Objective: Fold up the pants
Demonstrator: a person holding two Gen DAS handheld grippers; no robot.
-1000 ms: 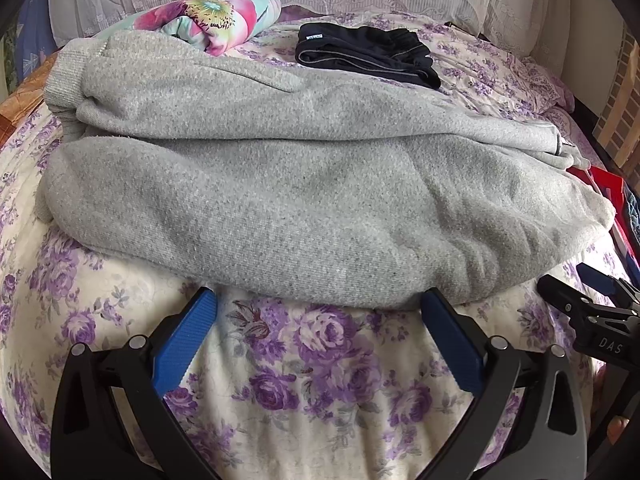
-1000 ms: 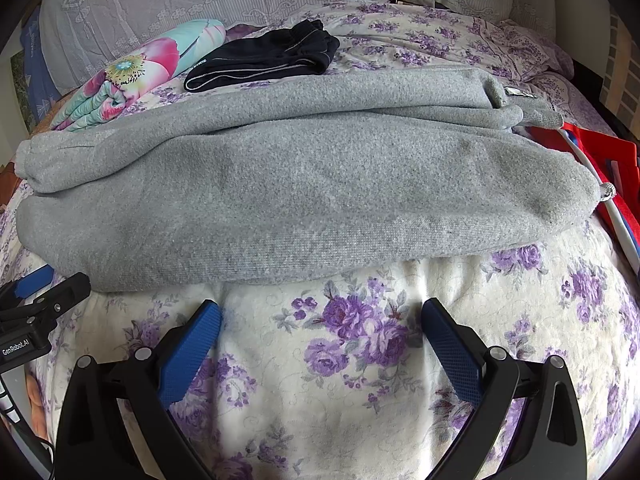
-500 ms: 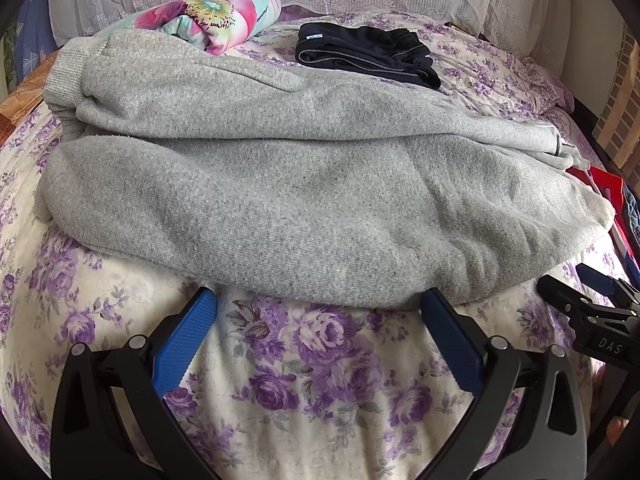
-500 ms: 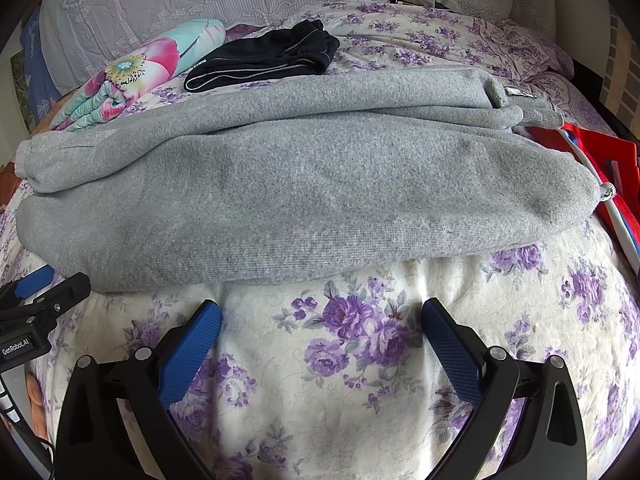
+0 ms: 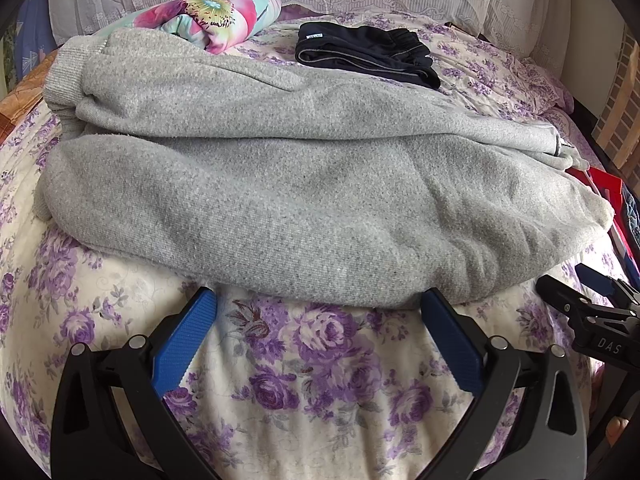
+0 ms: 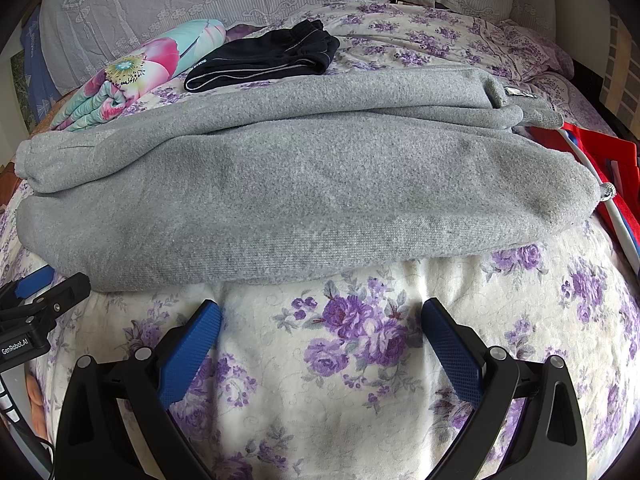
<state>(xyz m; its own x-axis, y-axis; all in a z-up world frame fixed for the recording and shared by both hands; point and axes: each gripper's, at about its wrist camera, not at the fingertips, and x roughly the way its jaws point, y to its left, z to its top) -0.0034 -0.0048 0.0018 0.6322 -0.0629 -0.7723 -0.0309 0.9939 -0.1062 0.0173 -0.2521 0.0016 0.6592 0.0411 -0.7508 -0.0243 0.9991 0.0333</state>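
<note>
**Grey fleece on the line, both grippers empty**

Grey pants point(image 5: 304, 200) lie folded lengthwise across the floral bedspread point(image 5: 320, 380), just ahead of both sets of fingertips; one leg is stacked on the other, the ribbed waistband point(image 5: 64, 76) off beyond the left gripper's left finger, the cuffs trailing away past the right gripper's right finger.

Left gripper point(image 5: 318, 304) sits with its blue pads spread wide, nothing between them, tips right at the near hem of the fleece; right gripper point(image 6: 320, 312) is equally splayed and empty, its tips a little short of the cloth edge.

My read: the lengthwise fold looks done and a crosswise fold is next; each gripper wants a pinch on the near edge.

Trouble spots, then. Thick fleece, two legs deep; a shallow bite may catch only the top layer, and the lower leg would drag and skew the stack; a deep bite risks scooping the bedspread along with it. Beyond the right-hand finger of the right gripper, a red item point(image 6: 600, 148) touches the cuff end; a sweep that way could snag it. Farther ahead, dark shorts point(image 6: 264, 60) and a flowered bundle point(image 5: 208, 20) sit near the far edge; an overshooting fold could land on them.
</note>
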